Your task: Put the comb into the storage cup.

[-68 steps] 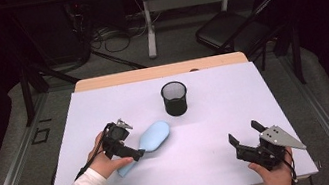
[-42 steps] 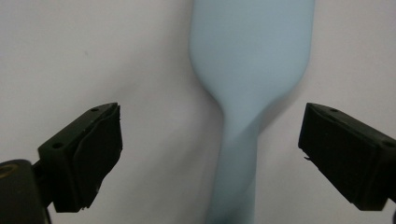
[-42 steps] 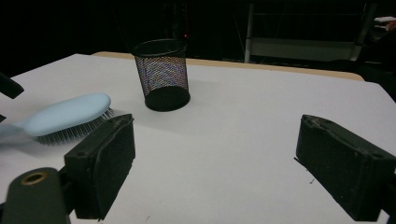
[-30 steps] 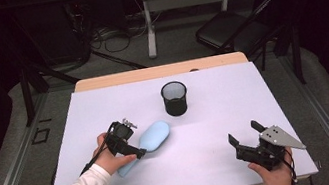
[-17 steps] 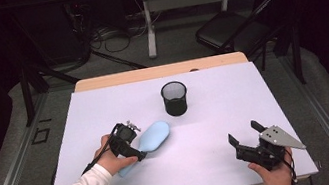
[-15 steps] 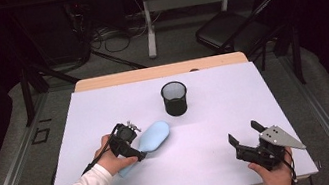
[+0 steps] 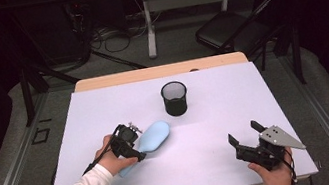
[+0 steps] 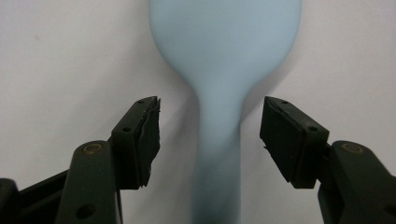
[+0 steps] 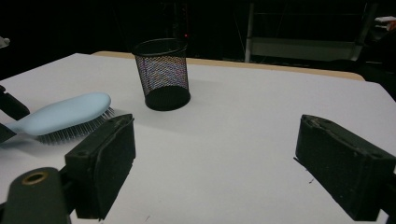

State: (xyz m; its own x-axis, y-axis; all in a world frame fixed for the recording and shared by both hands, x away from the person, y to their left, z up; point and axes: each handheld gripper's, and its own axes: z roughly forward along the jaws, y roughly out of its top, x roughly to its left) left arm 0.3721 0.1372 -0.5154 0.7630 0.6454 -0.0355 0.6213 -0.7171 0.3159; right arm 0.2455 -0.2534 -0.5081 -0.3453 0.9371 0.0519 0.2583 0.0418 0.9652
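Centrally in the high view: black mesh cup (image 7: 174, 98), upright on the white table (image 7: 219, 129), well apart from both grippers. Light-blue hairbrush (image 7: 150, 139) lying left of centre, head toward the cup, handle slanting down-left, nothing between brush and cup. Beyond the far table edge: dark floor, cables, a folding chair (image 7: 233, 30) at upper right. Left gripper (image 7: 132, 141) low over the brush handle, held by a hand (image 7: 110, 157) in a white sleeve entering from the lower left. Right gripper (image 7: 247, 142) at lower right, jaws aimed up-left across bare table, grey three-cornered plate on top, hand beneath near the bottom edge.

Next, left gripper view: smooth matte handle of the hairbrush (image 8: 219, 154) running up the middle, widening into the rounded head at the top edge. Left gripper (image 8: 210, 140) astride the handle (jaws just closing, a gap on each side, pads not touching). Black, blocky pads, left one ragged at its edge.

Lastly, right gripper view: right gripper (image 9: 215, 163) spread wide with only table between the jaws. Hairbrush (image 9: 65, 116) at middle left, bristles down, fine pins visible under the head. Mesh cup (image 9: 163, 74) upper centre, just right of the brush head, round and see-through. Dark room behind.
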